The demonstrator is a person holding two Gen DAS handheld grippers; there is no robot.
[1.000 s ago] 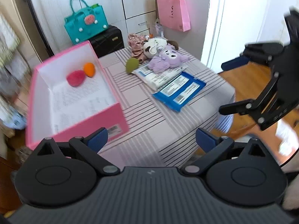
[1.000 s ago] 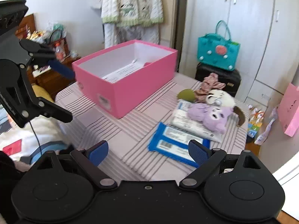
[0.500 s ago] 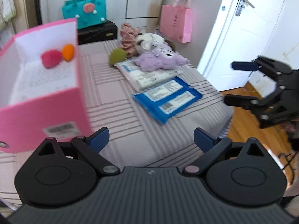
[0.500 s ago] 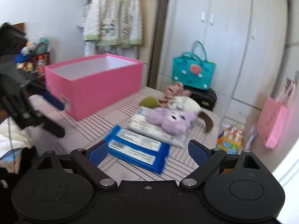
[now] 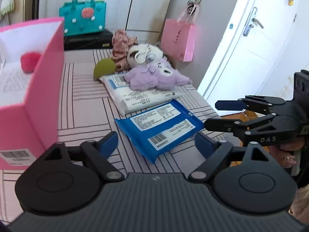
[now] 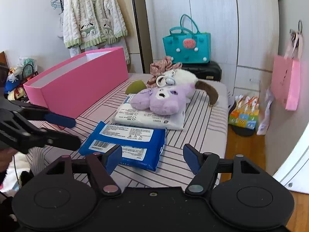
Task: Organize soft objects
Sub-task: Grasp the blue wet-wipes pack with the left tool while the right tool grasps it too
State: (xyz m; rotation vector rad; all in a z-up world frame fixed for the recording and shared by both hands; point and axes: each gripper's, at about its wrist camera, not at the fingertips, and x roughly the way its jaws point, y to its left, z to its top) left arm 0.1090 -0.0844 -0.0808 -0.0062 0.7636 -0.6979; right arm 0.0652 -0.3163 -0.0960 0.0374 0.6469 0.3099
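Observation:
A pink box (image 5: 44,89) (image 6: 81,89) stands on the striped table with a red soft ball (image 5: 30,61) inside. A blue wipes pack (image 5: 160,127) (image 6: 125,141) lies nearest, then a white pack (image 5: 135,94) (image 6: 148,116) with a purple plush (image 5: 154,77) (image 6: 164,100) on it. Behind are a white plush (image 5: 141,55) (image 6: 181,77), a green sponge (image 5: 104,69) (image 6: 135,87) and a floral scrunchie (image 5: 121,44) (image 6: 164,65). My left gripper (image 5: 156,145) (image 6: 65,133) is open and empty beside the blue pack. My right gripper (image 6: 152,158) (image 5: 216,116) is open, empty, at the pack's near end.
A teal bag (image 5: 83,17) (image 6: 186,42) on a black case stands behind the table. A pink paper bag (image 5: 178,38) (image 6: 287,85) hangs on the wall. A white door (image 5: 251,44) is at the right. The table edge (image 6: 222,135) drops to wood floor.
Both grippers have moved lower and nearer to the blue wipes pack from either side. They remain open and empty. The objects have not moved.

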